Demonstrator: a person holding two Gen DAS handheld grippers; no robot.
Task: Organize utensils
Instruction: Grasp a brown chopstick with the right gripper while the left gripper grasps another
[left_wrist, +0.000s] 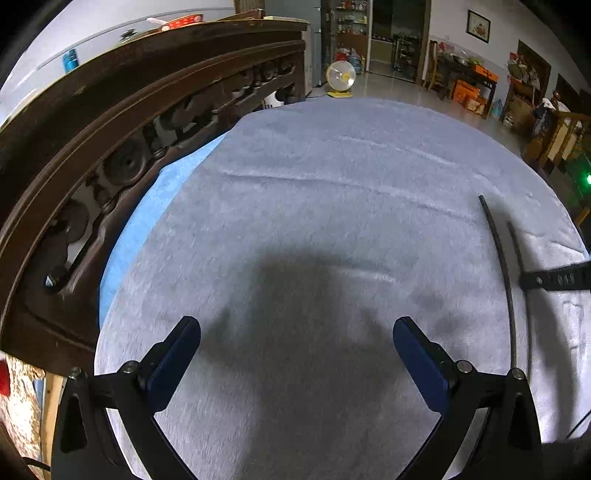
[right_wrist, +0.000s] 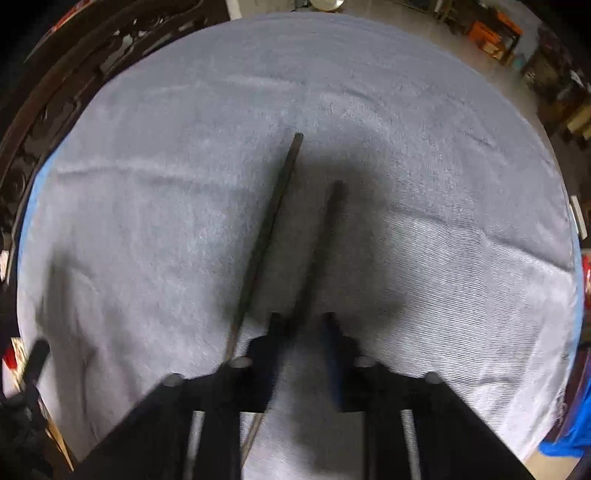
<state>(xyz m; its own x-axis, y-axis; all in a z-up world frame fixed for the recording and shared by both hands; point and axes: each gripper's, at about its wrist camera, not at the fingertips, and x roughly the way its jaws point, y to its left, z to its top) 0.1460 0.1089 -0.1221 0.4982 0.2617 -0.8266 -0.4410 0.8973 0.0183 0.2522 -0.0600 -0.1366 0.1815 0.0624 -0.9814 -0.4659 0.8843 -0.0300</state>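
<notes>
Cloth: a pale grey towel (right_wrist: 147, 221) with a soft, short nap covers the table under both your grippers; it shows shallow creases and, on the right-hand part, fine ribbing.
Under-layer: a light blue cloth (left_wrist: 147, 206) peeks out along the towel's left edge.
Chopsticks: two thin, dark, straight sticks lie on the towel, near each other and not quite parallel.
Longer chopstick (right_wrist: 273, 218): it slants from its upper tip down past the left side of your right gripper and under its frame; its lower stretch looks lighter, with a dull sheen.
Shorter chopstick (right_wrist: 325, 236): it runs down into the gap of your right gripper.
Right gripper (right_wrist: 303, 321): you hold it pointing steeply down at the towel, its black and blue fingers drawn close together with the shorter chopstick between them; blur hides whether the pads actually press it.
Left gripper (left_wrist: 295, 328): you hold it tilted down over bare towel, well to the left of the chopsticks, its blue-padded fingers spread wide with nothing between them.
Furniture: a dark, glossy carved wooden bench back (left_wrist: 122, 140) curves along the table's left side.
</notes>
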